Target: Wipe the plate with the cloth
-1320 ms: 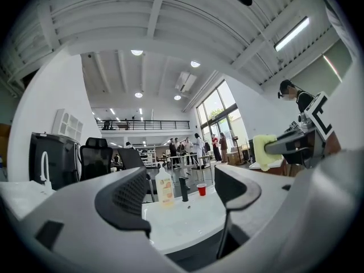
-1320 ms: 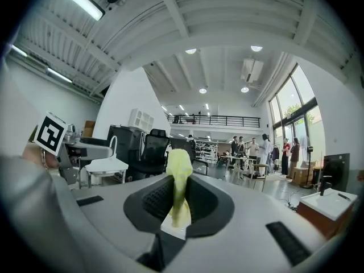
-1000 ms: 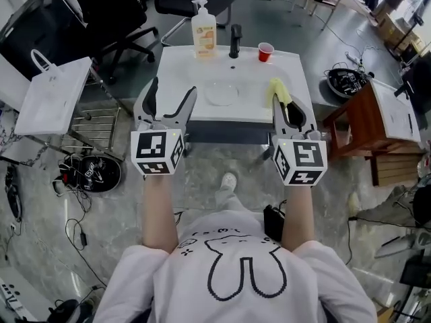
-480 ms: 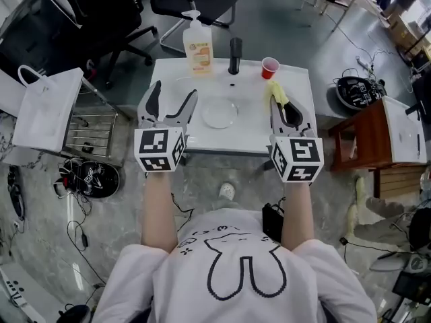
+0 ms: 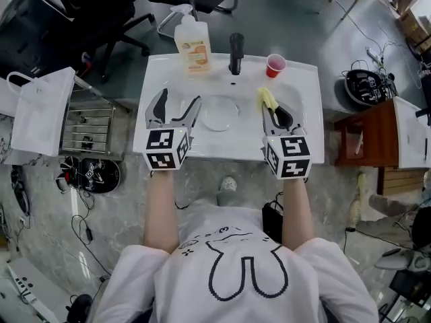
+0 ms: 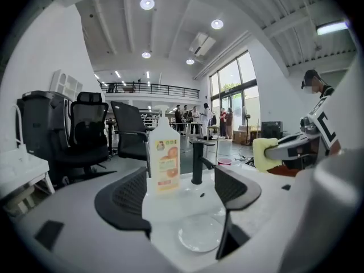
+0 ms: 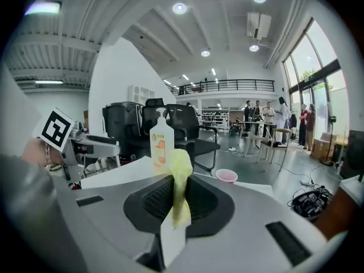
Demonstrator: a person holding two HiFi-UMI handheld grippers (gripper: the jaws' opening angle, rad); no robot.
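Plate (image 5: 220, 112): clear round glass, flat in white sink basin (image 5: 306, 140), between both tools, untouched. Right gripper (image 5: 275, 115) clamped on soft yellow cloth (image 5: 267, 99), limp tuft past tips. Left gripper (image 5: 177, 105) spread wide, empty, beside the rim. Glass likely slick, brittle, light: steady gently by rim.

**Bright, even daylight with fisheye edges**

Ceiling lamps (image 6: 147, 4) and tall windows (image 6: 230, 87) light the hall evenly, and shadows are soft. Both gripper views bend strongly and darken to black corners. The close cloth (image 7: 179, 172) looks slightly blurred.
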